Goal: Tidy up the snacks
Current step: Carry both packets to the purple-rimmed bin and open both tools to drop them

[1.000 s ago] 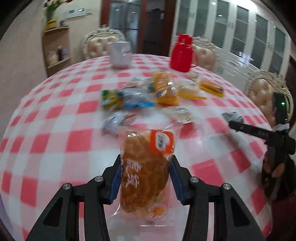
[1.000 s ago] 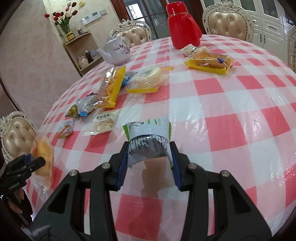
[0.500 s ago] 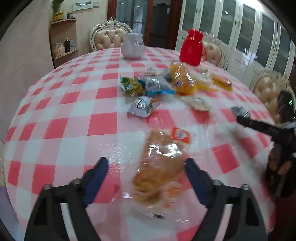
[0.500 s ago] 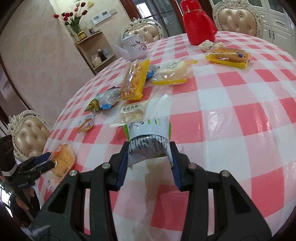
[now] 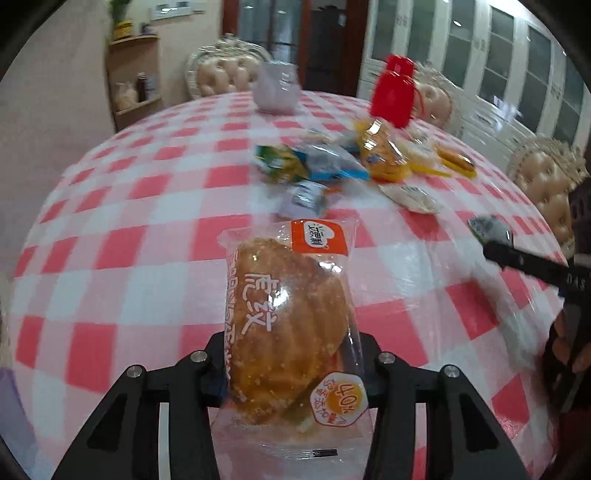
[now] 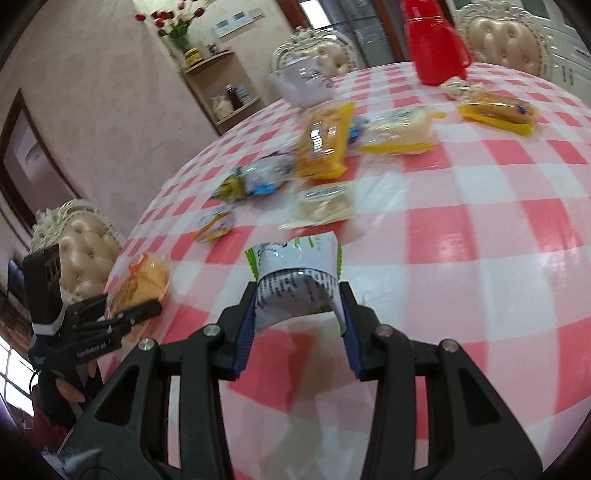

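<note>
Crinkly plastic around the soft, light bread packet (image 5: pixel 288 314), low centre of the frame above the worktop (image 5: pixel 122 236), will slip and crush, so your left hand-held gripper (image 5: pixel 291 362), closed on its sides, should squeeze gently.

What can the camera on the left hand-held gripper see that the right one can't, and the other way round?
Only the left wrist view shows the bread packet's printed front with its orange label, close up in the left hand-held gripper. Only the right wrist view shows the flower vase and the green-and-white snack packet's print, pinched in the right hand-held gripper. Both show the red thermos, the white teapot and the loose snacks on the checked tablecloth.
</note>
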A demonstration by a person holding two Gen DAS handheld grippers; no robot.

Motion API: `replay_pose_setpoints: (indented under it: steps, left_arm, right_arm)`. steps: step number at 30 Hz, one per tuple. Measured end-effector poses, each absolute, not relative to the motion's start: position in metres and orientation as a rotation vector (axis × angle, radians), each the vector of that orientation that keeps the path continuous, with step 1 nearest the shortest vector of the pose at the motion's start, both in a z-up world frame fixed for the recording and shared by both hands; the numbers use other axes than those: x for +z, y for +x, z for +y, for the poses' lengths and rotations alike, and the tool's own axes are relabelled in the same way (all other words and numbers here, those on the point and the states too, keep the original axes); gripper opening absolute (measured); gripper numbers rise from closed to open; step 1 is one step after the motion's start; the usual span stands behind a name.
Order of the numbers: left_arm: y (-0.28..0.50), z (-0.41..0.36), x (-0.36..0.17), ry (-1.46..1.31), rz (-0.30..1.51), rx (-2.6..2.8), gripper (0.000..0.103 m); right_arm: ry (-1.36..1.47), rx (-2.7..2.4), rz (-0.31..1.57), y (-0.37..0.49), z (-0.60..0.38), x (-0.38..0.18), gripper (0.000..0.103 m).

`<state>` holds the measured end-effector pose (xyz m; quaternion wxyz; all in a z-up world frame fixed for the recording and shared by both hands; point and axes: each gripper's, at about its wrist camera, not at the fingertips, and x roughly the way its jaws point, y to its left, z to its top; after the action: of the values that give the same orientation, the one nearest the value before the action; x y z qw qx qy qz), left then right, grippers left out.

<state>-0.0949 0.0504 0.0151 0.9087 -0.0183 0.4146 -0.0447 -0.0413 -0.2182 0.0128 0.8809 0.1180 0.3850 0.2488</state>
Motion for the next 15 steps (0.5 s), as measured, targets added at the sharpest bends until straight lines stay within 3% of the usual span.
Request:
replay_pose_setpoints:
  steps: [15]
  left_arm:
    - [-0.141,0.121,0.027,-0.09,0.822,0.061,0.048]
  right_arm:
    - [0.148,0.751,0.855,-0.065,-0.105,0.01,0.045]
